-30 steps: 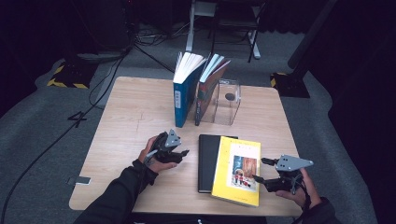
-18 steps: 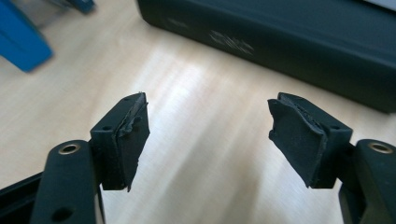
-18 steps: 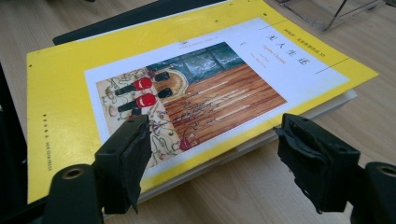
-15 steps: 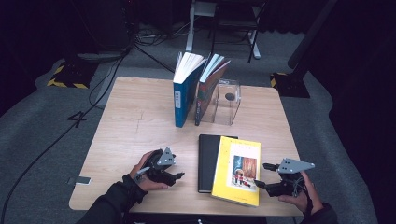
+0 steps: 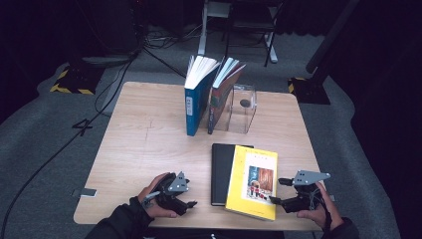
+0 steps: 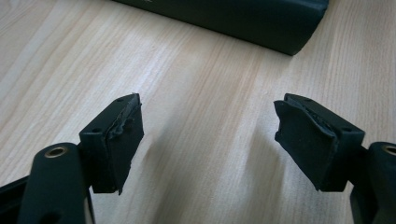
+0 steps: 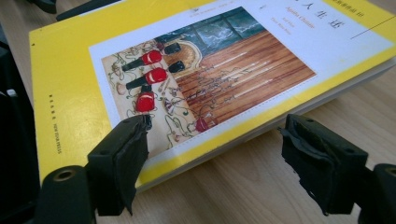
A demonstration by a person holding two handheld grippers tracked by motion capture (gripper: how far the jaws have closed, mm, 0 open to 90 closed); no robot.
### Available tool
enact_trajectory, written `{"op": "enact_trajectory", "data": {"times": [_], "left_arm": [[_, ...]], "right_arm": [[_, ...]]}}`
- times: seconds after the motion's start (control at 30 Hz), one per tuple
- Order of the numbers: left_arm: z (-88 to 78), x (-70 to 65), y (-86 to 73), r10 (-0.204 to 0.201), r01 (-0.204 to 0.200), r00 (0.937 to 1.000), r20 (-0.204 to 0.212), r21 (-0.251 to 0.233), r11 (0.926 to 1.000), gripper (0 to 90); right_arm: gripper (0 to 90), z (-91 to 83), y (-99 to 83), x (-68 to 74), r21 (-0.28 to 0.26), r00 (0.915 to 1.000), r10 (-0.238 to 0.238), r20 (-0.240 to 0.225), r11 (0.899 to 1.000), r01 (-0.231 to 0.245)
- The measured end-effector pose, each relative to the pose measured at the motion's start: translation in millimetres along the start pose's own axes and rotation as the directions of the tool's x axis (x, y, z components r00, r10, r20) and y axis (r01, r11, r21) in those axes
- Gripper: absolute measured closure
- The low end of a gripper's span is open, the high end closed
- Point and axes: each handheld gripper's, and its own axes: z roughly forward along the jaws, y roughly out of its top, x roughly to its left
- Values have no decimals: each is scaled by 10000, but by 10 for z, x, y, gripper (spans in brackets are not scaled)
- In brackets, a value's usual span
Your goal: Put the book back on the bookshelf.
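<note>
**Both hand-held grippers spread beside the flat books**

I see my left hand-held gripper (image 5: 190,203) low over the counter (image 5: 149,144) near its front edge, left of the black book (image 5: 221,172). Its jaws have just been opening and stand wide apart, with bare wood between them; in the left gripper view the black book's (image 6: 243,18) end lies beyond the pads (image 6: 123,135), apart from them.

My right hand-held gripper (image 5: 276,191) sits at the front right corner, just beside the yellow book's (image 5: 254,181) right edge. Its jaws have also just been opening and are spread. In the right gripper view the yellow book (image 7: 70,93) lies flat ahead, its near edge between the jaws, no pad pressing it.

The yellow book rests partly on the black one, front centre-right. At the back edge two books (image 5: 196,99) stand upright against a clear box (image 5: 241,109).
</note>
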Motion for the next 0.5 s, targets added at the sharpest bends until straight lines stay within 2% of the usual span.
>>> {"op": "enact_trajectory", "data": {"times": [0.13, 0.17, 0.2, 0.23, 0.27, 0.5], "left_arm": [[48, -35, -5, 127, -128, 9999, 33, 264, 9996, 225], [48, -35, -5, 127, -128, 9999, 33, 264, 9996, 223], [65, -41, -4, 125, -127, 9999, 82, 313, 9994, 215], [65, -41, -4, 125, -127, 9999, 82, 313, 9994, 212], [72, -39, -2, 117, -121, 9998, 133, 289, 9995, 213], [116, 1, -8, 239, -242, 9990, 379, 63, 9997, 161]], "right_arm": [[170, 57, 0, -43, 126, 9983, 480, -338, 9988, -476], [170, 57, 0, -43, 126, 9983, 480, -338, 9988, -476], [154, 73, -13, -80, 163, 9958, 743, -526, 9972, -735], [154, 73, -13, -80, 163, 9958, 743, -526, 9972, -735], [146, 93, -25, -114, 164, 9928, 938, -739, 9955, -928], [119, 150, -15, -148, 256, 9863, 1174, -1162, 9930, -1152]]}}
